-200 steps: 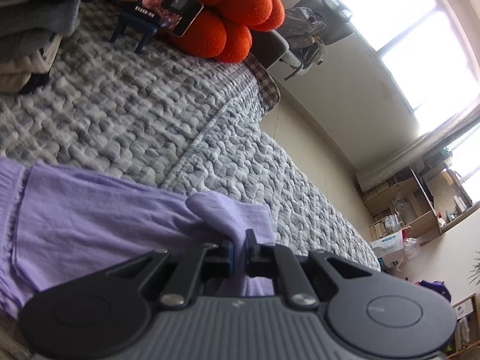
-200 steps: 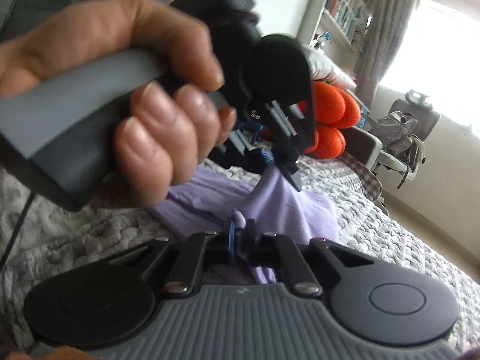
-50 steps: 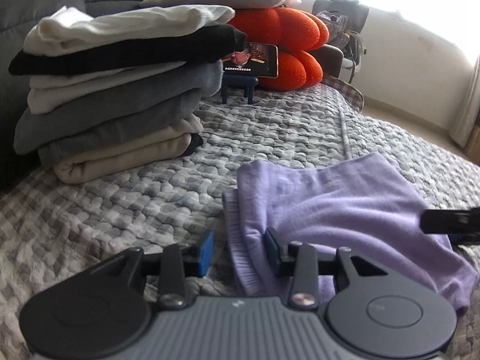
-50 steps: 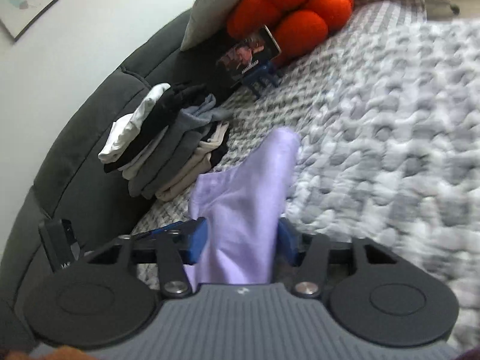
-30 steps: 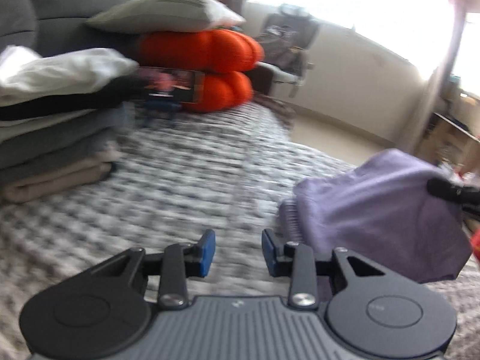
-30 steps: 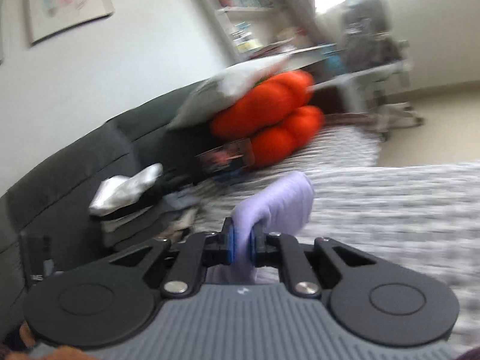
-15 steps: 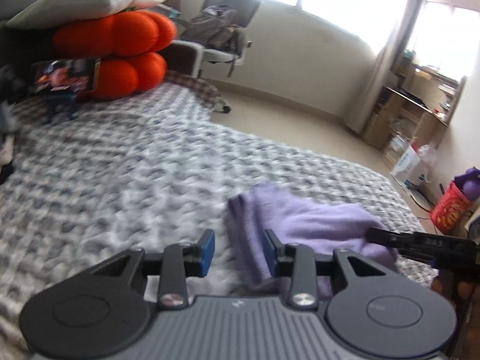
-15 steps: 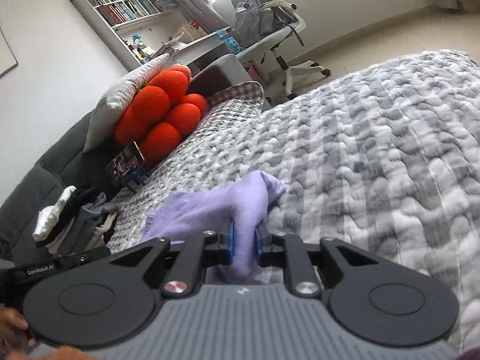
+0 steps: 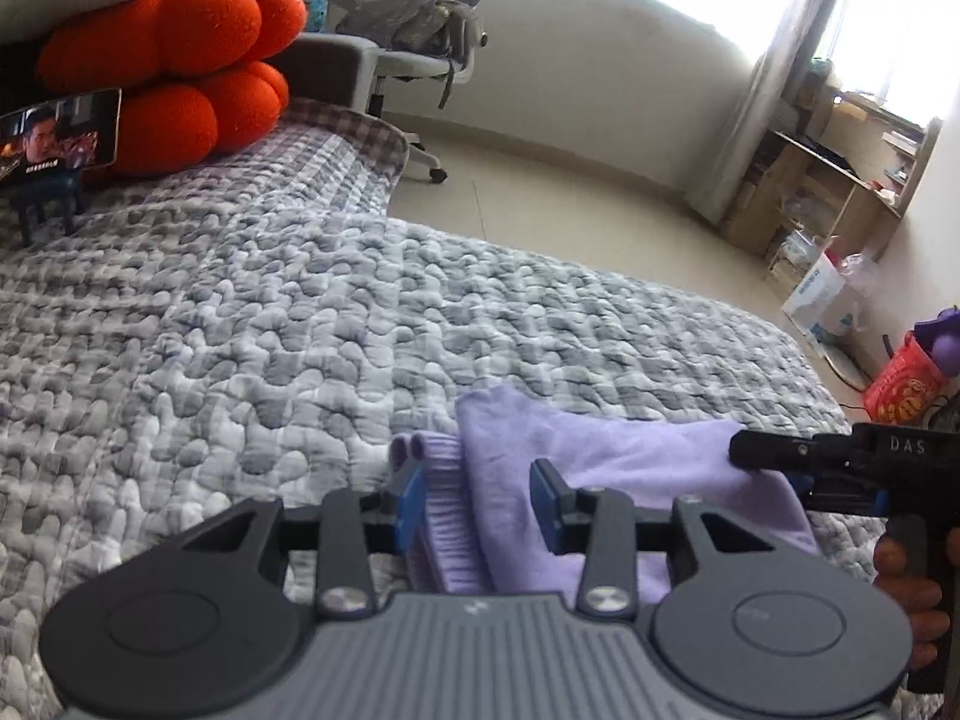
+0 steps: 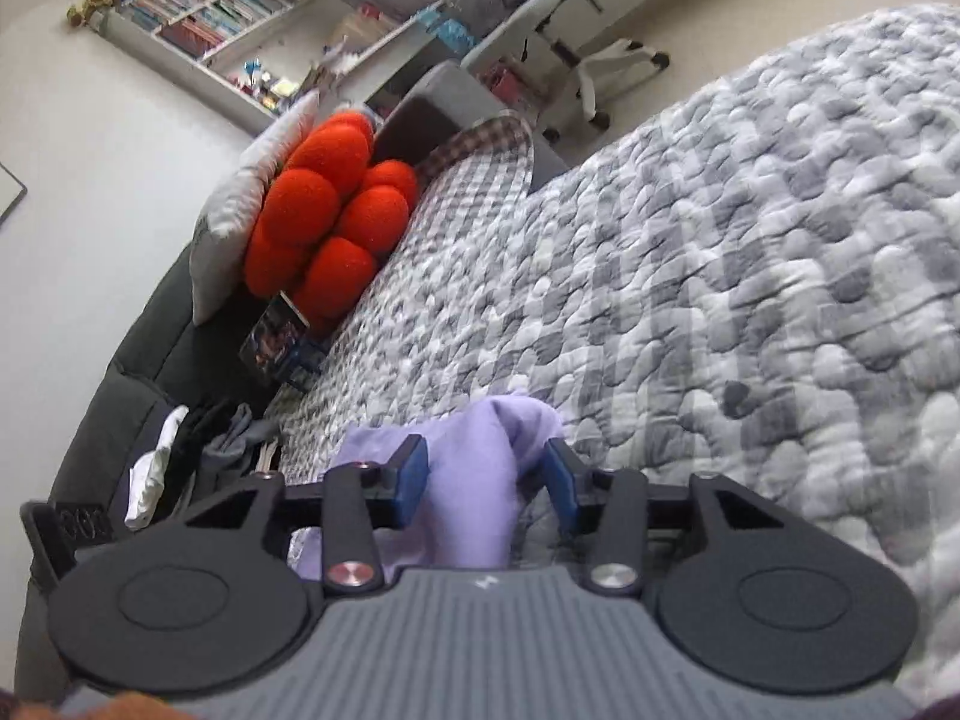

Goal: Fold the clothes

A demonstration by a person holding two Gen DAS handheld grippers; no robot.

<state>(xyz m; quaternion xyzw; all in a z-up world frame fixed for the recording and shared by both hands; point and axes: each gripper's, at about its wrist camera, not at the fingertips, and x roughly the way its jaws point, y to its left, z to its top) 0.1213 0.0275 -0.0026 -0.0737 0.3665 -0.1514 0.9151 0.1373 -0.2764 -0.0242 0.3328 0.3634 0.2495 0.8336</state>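
A folded lilac garment [image 9: 606, 468] lies on the grey quilted bedspread [image 9: 288, 324]. My left gripper [image 9: 477, 495] stands open, its blue pads either side of the garment's ribbed edge. In the left wrist view the right gripper [image 9: 780, 459] comes in from the right at the garment's far edge, held by a hand [image 9: 906, 594]. In the right wrist view the right gripper [image 10: 486, 477] is open with a raised fold of the lilac garment [image 10: 480, 480] between its pads. The bedspread [image 10: 720, 276] stretches ahead.
An orange cushion [image 9: 174, 66] with a white pillow on it and a phone on a small stand [image 9: 57, 135] sit at the bed's head. A pile of folded clothes [image 10: 192, 450] is by the dark sofa back. An office chair [image 9: 420, 42] and shelves [image 9: 840, 186] stand on the floor beyond.
The right gripper has opened and let go of the lilac garment, which now rests on the bedspread. The left gripper stays open and has moved in over the ribbed edge.
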